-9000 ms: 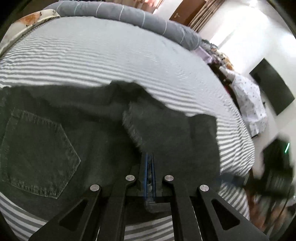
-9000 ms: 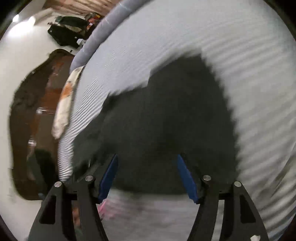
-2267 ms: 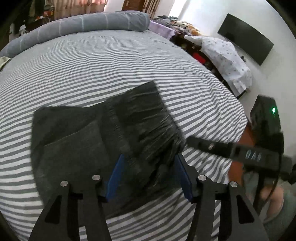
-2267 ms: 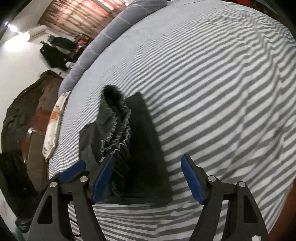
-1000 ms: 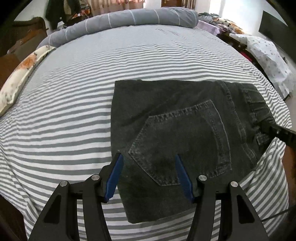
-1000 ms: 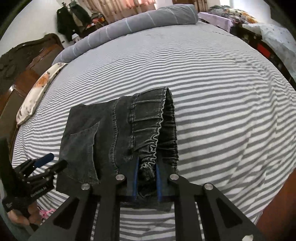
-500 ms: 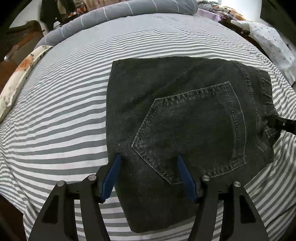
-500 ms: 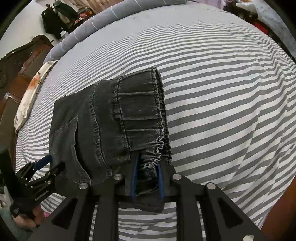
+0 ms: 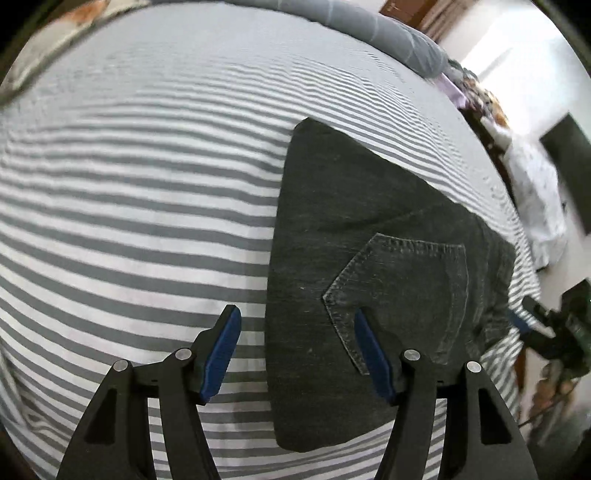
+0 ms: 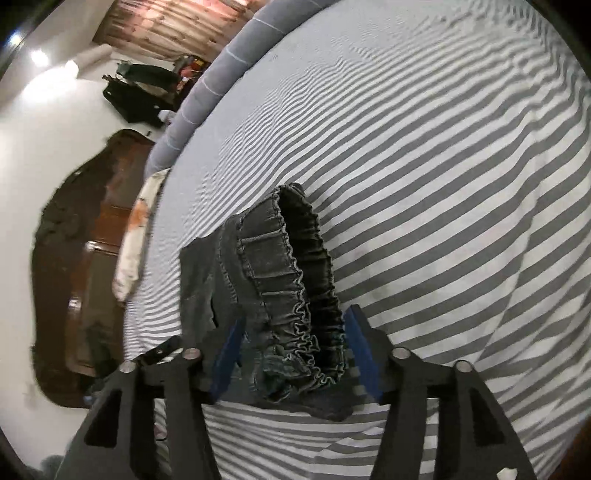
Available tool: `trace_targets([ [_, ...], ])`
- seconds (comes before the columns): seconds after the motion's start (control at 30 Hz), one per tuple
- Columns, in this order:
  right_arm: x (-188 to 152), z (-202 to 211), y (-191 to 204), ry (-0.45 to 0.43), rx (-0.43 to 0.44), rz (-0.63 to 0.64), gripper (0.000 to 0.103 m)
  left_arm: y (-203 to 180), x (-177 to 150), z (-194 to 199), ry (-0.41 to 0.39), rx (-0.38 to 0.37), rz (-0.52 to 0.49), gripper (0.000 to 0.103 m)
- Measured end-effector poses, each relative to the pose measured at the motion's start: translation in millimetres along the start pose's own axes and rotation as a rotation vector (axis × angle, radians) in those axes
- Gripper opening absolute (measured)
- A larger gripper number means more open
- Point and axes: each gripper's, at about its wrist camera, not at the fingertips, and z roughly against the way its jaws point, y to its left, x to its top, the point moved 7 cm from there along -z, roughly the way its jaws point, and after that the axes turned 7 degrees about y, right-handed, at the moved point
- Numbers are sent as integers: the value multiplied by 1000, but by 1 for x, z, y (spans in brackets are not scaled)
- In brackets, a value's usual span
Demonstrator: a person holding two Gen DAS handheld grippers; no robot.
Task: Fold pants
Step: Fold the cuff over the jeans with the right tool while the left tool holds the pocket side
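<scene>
- Since the frame half a second earlier, the right gripper (image 10: 293, 352) had let go of the elastic waistband (image 10: 295, 295); its blue pads (image 10: 360, 350) had parted and now stood on either side of the gathered fabric.
- The left gripper (image 9: 295, 350) had shifted toward the left edge of the folded pants (image 9: 369, 277); one pad lay over the striped bedsheet (image 9: 129, 184), the other over the denim beside the back pocket (image 9: 406, 295).
- The left gripper's jaws stood wide apart and held nothing.
- The right gripper's jaws were spread to a moderate width around the waistband end; contact between pads and fabric could not be confirmed.
- The pants lay folded into a compact dark rectangle on the bedsheet near the bed's front edge, pocket side up, waistband end toward the right gripper.
- In the left wrist view, the right gripper's tip appeared at the pants' far right edge.
- Beyond the pants, the striped sheet extended to a grey bolster (image 9: 388, 33) at the far side of the bed.
- In the right wrist view, a floral pillow (image 10: 138, 229) lay against a dark wooden headboard (image 10: 85, 258).
</scene>
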Motion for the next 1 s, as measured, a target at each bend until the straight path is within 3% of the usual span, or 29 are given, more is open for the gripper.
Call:
trace_targets([
  [0.17,4,-22,-7,68,47,26,57,-1,-8,-9,40,-78,34,64],
  [0.4,6,-51,-11,176,110,92,57,-4,-2,-14,50,-122,18,64],
  [0.53,13,-64,-6,201,142,107,58,-6,2,-19,47,-107,-22,66],
  [0.7,20,-71,0,188,187,96,59,-11,6,-23,24,-92,-50,74],
  [0.87,14,-75,20,211,204,178,59,-28,5,-30,12,17,-140,80],
  [0.9,14,-75,21,213,198,180,59,-31,3,-30,7,21,-154,79],
  [1.0,17,-82,16,213,196,139,59,-32,0,-26,-3,2,-158,63],
])
